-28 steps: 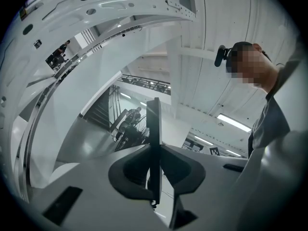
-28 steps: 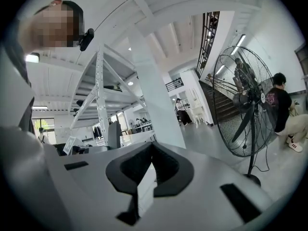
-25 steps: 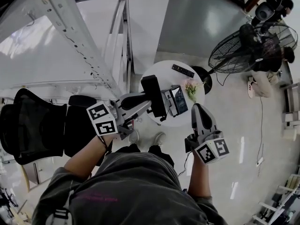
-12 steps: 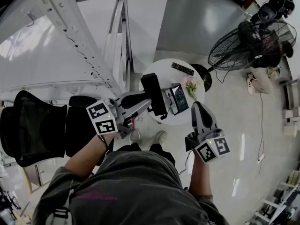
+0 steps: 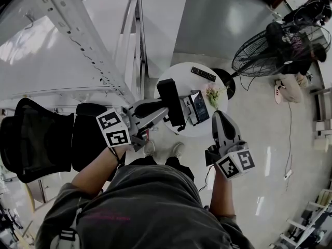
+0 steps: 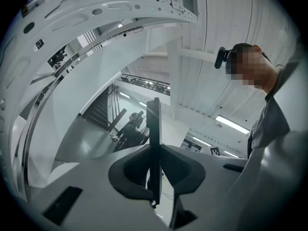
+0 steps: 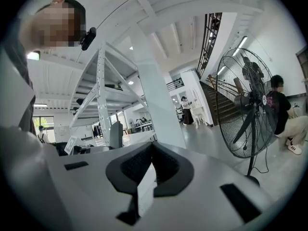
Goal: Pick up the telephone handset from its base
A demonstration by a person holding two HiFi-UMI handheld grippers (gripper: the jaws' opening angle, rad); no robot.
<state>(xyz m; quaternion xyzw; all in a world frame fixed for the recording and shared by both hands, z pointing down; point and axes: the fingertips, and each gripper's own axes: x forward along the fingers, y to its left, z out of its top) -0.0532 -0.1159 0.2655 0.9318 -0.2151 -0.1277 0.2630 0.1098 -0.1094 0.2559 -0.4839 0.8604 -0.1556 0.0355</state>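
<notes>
Telephone handset (image 5: 168, 96) is sitting between the jaws of the left hand-held gripper (image 6: 154, 172), which is pinching it tight. In the left gripper view it is showing only as a thin dark edge standing upright between the two pads. The right hand-held gripper (image 7: 150, 167) is hanging beside it, lower and to the right, with its jaws pressed together and nothing between them.

Just beyond the handset, the telephone base (image 5: 196, 108) is lying on the small round white worktop (image 5: 179, 79). The handset is appearing raised and just to the left of the base, not resting in it, though I cannot tell if a cord is joining them.

Further on the worktop a black remote control (image 5: 203, 74) is lying near the far rim, and a small bunch of flowers (image 5: 212, 95) is standing to the right of the base. Behind, a large floor fan (image 5: 270, 53) is standing well apart.

I am judging the picking up as mostly done: the grasp is made and the handset is looking clear of the base. What is remaining is only to hold it steady away from the base.
</notes>
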